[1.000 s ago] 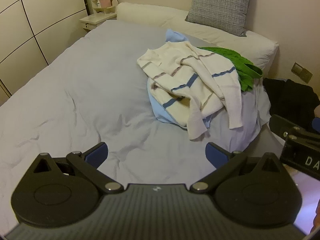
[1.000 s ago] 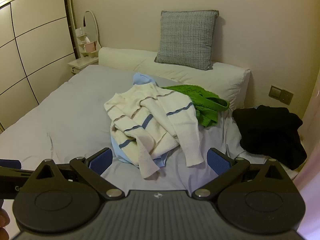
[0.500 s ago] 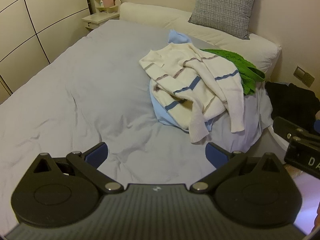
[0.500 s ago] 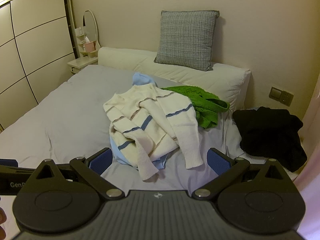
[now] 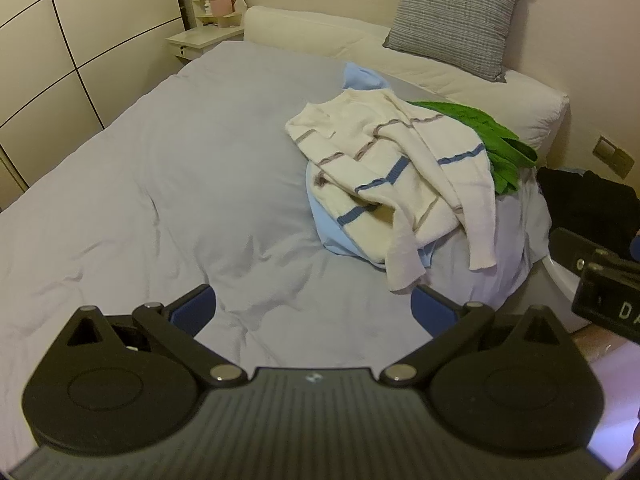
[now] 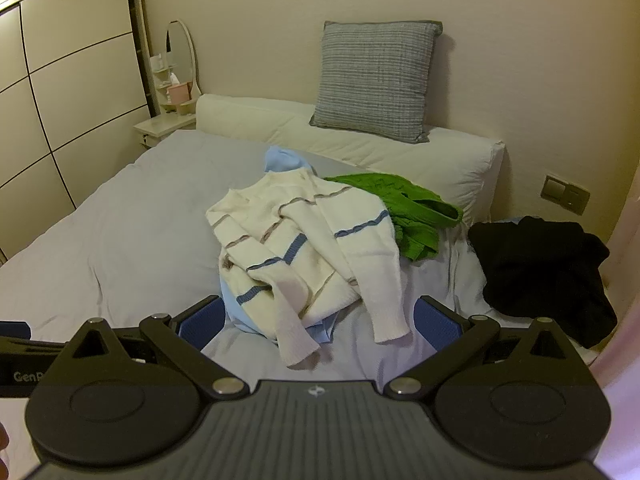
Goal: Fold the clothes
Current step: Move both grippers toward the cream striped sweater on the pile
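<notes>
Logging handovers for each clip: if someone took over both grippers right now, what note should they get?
Left gripper: open, empty, above the grey bedsheet.
Right gripper: open, empty, facing the pile.
Clothes: cream striped sweater crumpled on top of a light blue garment; green knit beside it toward the white pillow; black garment apart, off the bed's right edge.
Done: nothing folded.
Left: take the sweater first, spread it on the open sheet, fold, then the rest.

Dim warm light. Wide bed under pale grey sheet (image 5: 160,184); grey woven cushion (image 6: 376,80) against cream wall, far. Panelled cream wardrobe (image 5: 60,60) left; oval mirror (image 6: 180,56) on white nightstand (image 6: 164,126) beside.
</notes>
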`<state>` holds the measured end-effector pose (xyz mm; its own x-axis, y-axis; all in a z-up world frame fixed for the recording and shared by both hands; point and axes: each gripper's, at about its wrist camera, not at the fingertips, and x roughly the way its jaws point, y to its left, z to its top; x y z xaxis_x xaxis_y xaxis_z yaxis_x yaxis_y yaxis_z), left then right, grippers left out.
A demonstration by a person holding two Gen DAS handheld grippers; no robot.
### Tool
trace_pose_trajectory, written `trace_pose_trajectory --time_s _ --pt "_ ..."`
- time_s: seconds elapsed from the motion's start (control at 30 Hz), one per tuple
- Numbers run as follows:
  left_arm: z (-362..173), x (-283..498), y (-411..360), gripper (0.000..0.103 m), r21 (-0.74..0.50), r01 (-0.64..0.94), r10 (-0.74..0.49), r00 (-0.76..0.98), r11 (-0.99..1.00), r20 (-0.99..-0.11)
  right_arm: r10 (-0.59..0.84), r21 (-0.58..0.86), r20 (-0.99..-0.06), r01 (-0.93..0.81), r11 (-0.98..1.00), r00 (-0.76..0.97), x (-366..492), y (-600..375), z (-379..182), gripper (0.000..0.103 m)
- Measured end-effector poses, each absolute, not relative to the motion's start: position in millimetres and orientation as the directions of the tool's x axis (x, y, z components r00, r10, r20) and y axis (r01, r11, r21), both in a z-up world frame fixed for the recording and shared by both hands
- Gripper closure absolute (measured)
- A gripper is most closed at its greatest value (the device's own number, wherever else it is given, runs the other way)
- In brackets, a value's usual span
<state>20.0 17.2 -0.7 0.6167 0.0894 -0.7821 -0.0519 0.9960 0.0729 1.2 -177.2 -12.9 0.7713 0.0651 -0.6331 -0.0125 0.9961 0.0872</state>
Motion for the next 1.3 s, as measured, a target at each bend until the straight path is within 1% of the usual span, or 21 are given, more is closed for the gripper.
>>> trace_pose_trajectory --time_s 0.63,0.93,1.3 --pt "-4 46 45 0.000 0.079 -0.066 0.103 0.620 0.995 -0.778 0.048 0.083 -0.628 0.006 0.996 0.777 28 -159 -12 0.000" --pt "-5 62 53 0.000 0.082 -0.021 0.077 0.622 0.996 -0.779 0.033 0.095 -0.629 0.035 0.995 0.777 37 -151 -14 0.000" --pt "-11 78 70 0.000 0.057 0.029 0.027 0.616 0.998 -0.787 0.023 0.117 -0.636 0.067 0.991 0.771 46 -141 -19 0.000"
